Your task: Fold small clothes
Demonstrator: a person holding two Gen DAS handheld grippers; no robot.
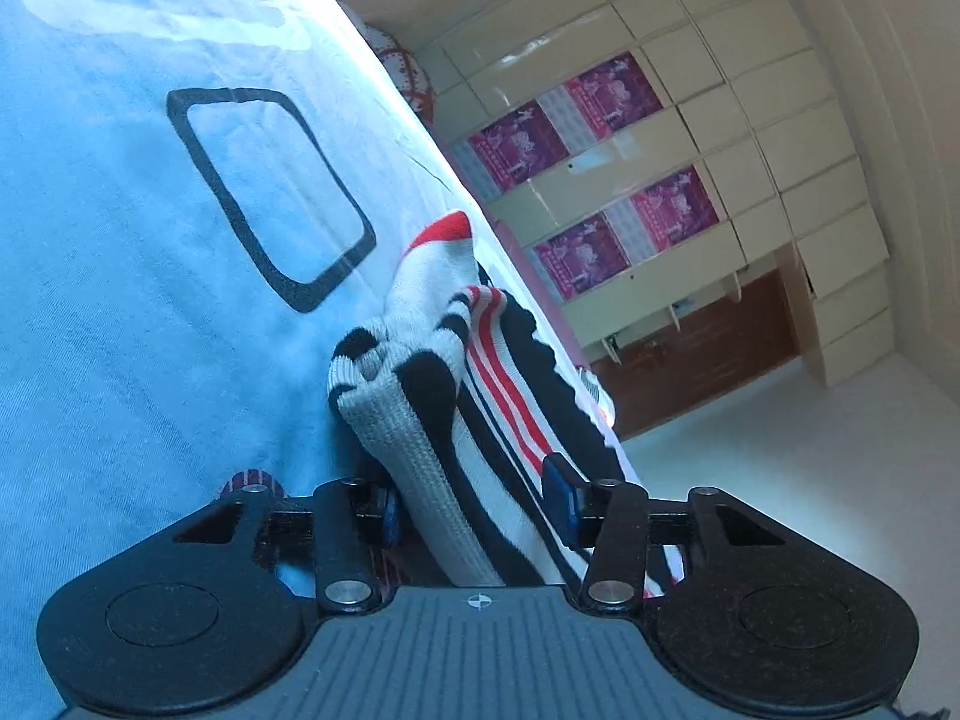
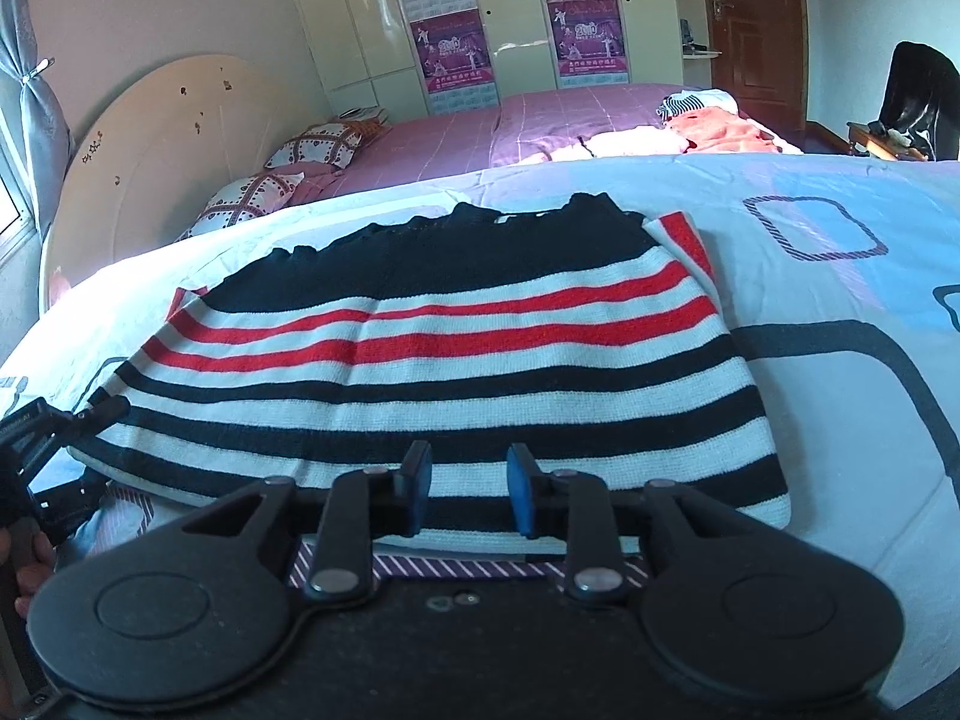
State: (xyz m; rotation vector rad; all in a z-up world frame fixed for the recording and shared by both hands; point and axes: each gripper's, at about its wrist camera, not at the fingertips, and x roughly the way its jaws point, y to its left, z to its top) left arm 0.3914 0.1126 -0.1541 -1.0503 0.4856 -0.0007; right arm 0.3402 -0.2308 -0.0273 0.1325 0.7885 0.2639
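Note:
A knitted sweater point(image 2: 456, 360) with navy, white and red stripes lies flat on a light blue bedspread point(image 2: 840, 420). My right gripper point(image 2: 470, 483) hovers over its near hem, jaws a little apart, flat cloth showing between the blue pads point(image 2: 417, 480). In the left wrist view the sweater point(image 1: 480, 396) is bunched at its ribbed hem, and my left gripper point(image 1: 474, 507) is shut on that fold. The right wrist view shows the left gripper point(image 2: 105, 414) at the sweater's left corner.
Behind the blue bedspread point(image 1: 120, 300) is a purple bed point(image 2: 450, 132) with pillows and a small pile of clothes point(image 2: 720, 120). A wardrobe with posters point(image 2: 516, 12), a brown door point(image 2: 756, 18) and a dark chair point(image 2: 918, 96) line the far wall. A hand point(image 2: 30, 570) holds the left gripper.

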